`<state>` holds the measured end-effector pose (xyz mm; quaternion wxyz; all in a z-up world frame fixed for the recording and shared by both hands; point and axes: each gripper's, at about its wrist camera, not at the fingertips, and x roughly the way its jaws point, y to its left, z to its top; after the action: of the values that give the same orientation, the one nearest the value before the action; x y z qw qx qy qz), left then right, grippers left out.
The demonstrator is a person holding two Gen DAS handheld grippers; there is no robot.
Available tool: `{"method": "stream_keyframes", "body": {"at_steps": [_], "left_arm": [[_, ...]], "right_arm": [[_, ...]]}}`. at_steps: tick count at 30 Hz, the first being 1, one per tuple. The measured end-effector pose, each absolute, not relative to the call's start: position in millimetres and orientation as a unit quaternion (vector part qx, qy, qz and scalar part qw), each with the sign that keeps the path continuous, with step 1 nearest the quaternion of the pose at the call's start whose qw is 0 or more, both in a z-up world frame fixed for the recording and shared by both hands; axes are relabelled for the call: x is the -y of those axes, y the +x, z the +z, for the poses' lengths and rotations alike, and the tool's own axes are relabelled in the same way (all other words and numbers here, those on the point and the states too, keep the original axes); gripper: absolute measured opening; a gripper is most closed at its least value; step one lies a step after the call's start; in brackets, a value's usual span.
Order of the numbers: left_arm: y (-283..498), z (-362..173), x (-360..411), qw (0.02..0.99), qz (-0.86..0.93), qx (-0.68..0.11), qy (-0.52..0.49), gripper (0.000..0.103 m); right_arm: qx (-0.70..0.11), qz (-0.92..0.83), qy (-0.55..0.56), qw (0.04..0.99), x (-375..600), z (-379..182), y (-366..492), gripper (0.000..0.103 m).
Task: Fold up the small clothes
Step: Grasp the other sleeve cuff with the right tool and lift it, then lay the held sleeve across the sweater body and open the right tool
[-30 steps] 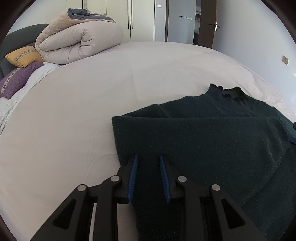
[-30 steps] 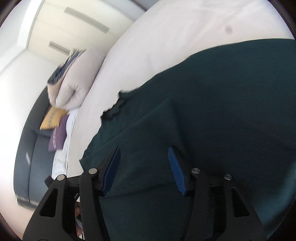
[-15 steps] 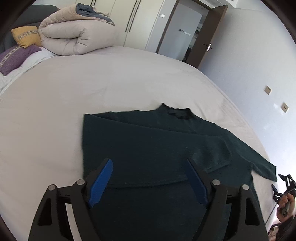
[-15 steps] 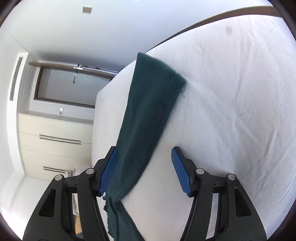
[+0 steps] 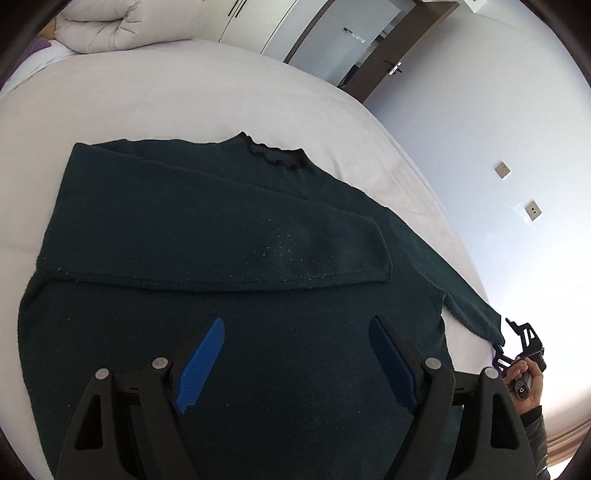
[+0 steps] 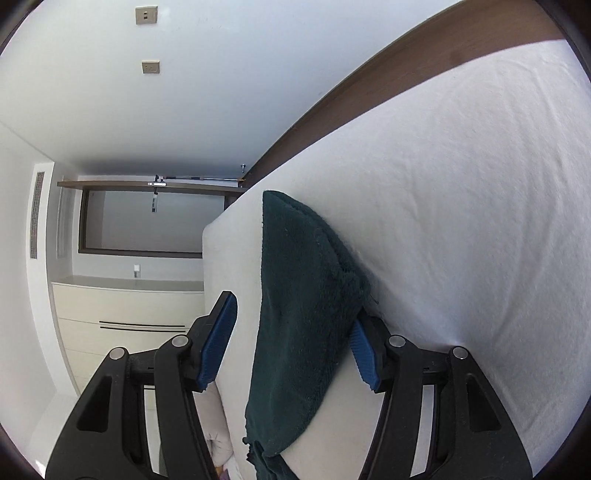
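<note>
A dark green knit sweater (image 5: 221,236) lies flat on the white bed (image 5: 147,85), collar (image 5: 275,157) at the far side. Its left sleeve is folded across the chest. Its right sleeve (image 5: 465,291) stretches out to the right. My left gripper (image 5: 295,363) is open and empty, hovering above the sweater's lower body. My right gripper (image 6: 291,339) is open, with the right sleeve's cuff (image 6: 306,295) lying between its fingers on the bed. In the left wrist view the right gripper (image 5: 517,343) shows at the sleeve end.
A rolled beige duvet (image 5: 110,26) lies at the far left of the bed. The bed's right edge (image 5: 443,221) runs close to the sleeve. A wall with sockets (image 5: 517,184) and a doorway (image 5: 362,48) stand beyond. White wardrobes (image 6: 122,314) show in the right wrist view.
My left gripper has opened, let go of the folded left sleeve and drawn back above the sweater. My right gripper has moved from the sweater body to the right sleeve's cuff.
</note>
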<state>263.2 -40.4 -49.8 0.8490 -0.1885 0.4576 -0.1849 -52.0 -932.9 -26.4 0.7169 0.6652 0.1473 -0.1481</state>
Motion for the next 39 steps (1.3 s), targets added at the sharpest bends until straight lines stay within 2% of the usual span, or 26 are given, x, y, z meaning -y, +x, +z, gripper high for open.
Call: {"method": "stream_keyframes", "body": {"at_steps": [1,2,5,8,15,21,25,30,32,36,39], "left_arm": [[264,-50,40,0.848,-0.187,-0.457,-0.193,0.082],[265,-51,40,0.847,-0.189,-0.457,-0.196,0.082],[268,-50,34,0.845,-0.193,-0.453,-0.207,0.082],[273,-51,24,0.843,-0.194,-0.451,-0.219,0.082],[286,-46,14,0.835,-0.209,-0.442,-0.254,0.082],[298,-45,14,0.815,-0.233,-0.438,-0.300,0.082],[311,-55,23,0.778,-0.266,-0.449,-0.350,0.082],[324,-78,38,0.738,-0.275,-0.488,-0.377,0.084],[324,-89,46,0.728,-0.274,-0.502,-0.379,0.084],[331,-101,58,0.710,-0.283,-0.519,-0.383,0.084],[336,-108,65,0.699,-0.287,-0.522,-0.396,0.084]], "right_arm": [[-0.151,-0.151,0.656,0.723,932,-24,-48,0.044],[-0.157,-0.154,0.650,0.728,934,-21,-46,0.031],[-0.177,-0.167,0.630,0.738,927,-19,-39,0.015],[-0.184,-0.176,0.604,0.755,915,-4,-34,0.009],[-0.233,-0.118,0.460,0.849,819,78,36,0.009],[-0.297,0.021,0.244,0.923,611,133,101,0.008],[-0.355,0.065,0.111,0.926,473,111,116,0.007],[-0.427,0.097,0.010,0.899,360,38,108,0.007],[-0.438,0.100,0.010,0.893,349,11,116,0.008],[-0.451,0.112,0.043,0.884,409,-2,119,0.012],[-0.457,0.129,0.070,0.877,420,-3,115,0.027]]}}
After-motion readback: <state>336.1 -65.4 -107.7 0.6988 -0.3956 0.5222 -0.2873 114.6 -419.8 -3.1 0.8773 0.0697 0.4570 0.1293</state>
